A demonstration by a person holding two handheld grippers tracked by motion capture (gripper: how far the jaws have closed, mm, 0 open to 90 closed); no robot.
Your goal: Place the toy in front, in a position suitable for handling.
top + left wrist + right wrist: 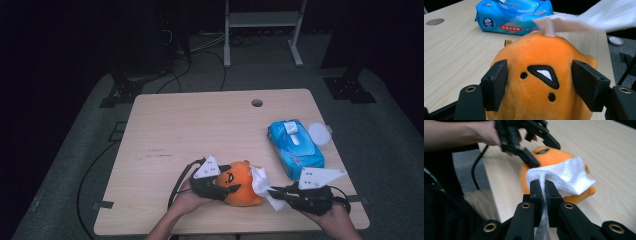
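Orange plush toy (541, 82) squeezed betw left claw (544, 85) jaws | right claw (543, 188) pinching white wipe (564, 173) against toy

One wooden table (200, 130) stood in the room, with one round hole (257, 103) near its far edge. On it lay one orange plush toy (241, 184), one blue pack of wet wipes (295, 148) and one small white round lid (319, 133) beside the pack. One white wipe (261, 183) was out of the pack. Two grippers were there, a left gripper (231, 189) and a right gripper (273, 191), each trailing one cable. One white metal stand (262, 20) stood on the floor beyond the table.
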